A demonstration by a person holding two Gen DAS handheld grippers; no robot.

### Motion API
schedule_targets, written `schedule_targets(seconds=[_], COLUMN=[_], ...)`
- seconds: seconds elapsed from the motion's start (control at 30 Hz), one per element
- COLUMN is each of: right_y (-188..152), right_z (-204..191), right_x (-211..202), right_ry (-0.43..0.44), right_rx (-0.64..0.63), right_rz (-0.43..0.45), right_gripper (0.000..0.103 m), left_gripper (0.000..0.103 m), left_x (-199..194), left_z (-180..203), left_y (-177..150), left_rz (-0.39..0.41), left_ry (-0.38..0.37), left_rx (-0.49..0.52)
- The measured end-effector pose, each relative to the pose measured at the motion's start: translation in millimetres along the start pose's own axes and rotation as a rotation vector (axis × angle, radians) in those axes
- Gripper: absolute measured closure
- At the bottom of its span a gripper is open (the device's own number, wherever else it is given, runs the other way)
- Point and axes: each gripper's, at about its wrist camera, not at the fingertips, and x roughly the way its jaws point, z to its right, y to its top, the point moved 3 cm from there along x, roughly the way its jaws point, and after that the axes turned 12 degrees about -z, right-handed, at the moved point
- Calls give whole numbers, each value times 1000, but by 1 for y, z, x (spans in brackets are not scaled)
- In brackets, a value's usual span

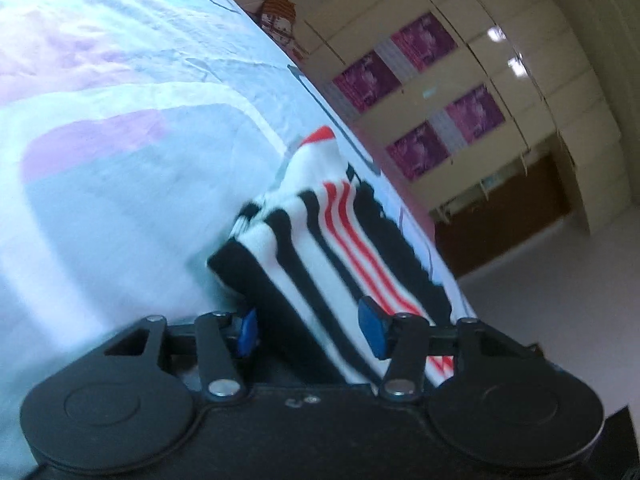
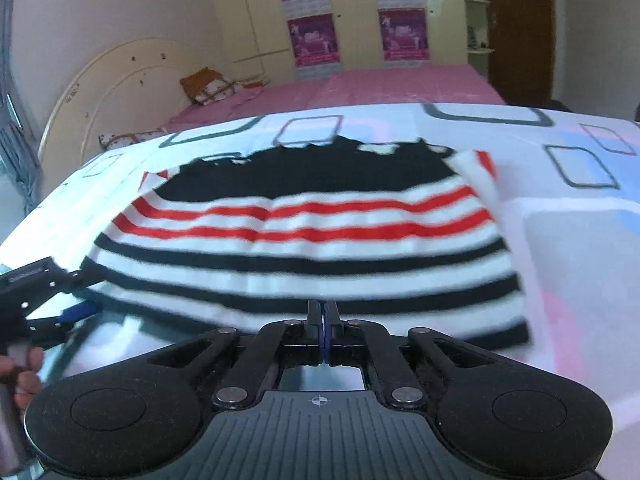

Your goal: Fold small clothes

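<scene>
The striped garment (image 2: 308,236), banded in white, black and red, lies spread on the patterned bedsheet (image 2: 580,240), at the middle of the right wrist view.

Left claw (image 1: 312,330): in its own view the blue pads (image 1: 370,326) stand wide apart, and a black-edged corner of the garment sits between them; contact with either pad cannot be confirmed. The right wrist view shows the same claw (image 2: 76,312) low at the near left corner of the garment, with part of the person's hand (image 2: 24,376) behind it.

Right claw (image 2: 323,320): fingers pressed together at the garment's near hem, at its middle. The hem meets the fingertips, but whether cloth is pinched between them cannot be told.

Only the right wrist view shows the garment's full spread, the pink bed (image 2: 360,88) beyond it, the cushion (image 2: 208,86) at the headboard, and the posters (image 2: 314,38) on the wardrobe doors. Only the left wrist view shows the raised corner fold, steeply tilted in frame, with a patterned cushion (image 1: 280,20) at the far edge.
</scene>
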Motion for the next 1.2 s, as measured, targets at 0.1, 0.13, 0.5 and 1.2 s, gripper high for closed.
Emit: schedule_targets(seconds=[0.1,0.13,0.5,1.2], right_y=[22,29,62,67], right_z=[-3,-4,-32,-7], right_x=[17,23,70,96], right_ry=[29,30,19,122], right_rx=[39,47,5,-31], right_rz=[-13,-15,-67,-133], right_gripper=[101,101,101,103], left_gripper=[62,66,88,87], left_x=[15,19,14,3], left_z=[-3,-4,1,32], left_y=[13,17,26,14], left_rz=[9,12,52,114], left_ry=[-19,-26,-134,3], left_rx=[-27,-36,-72,-26])
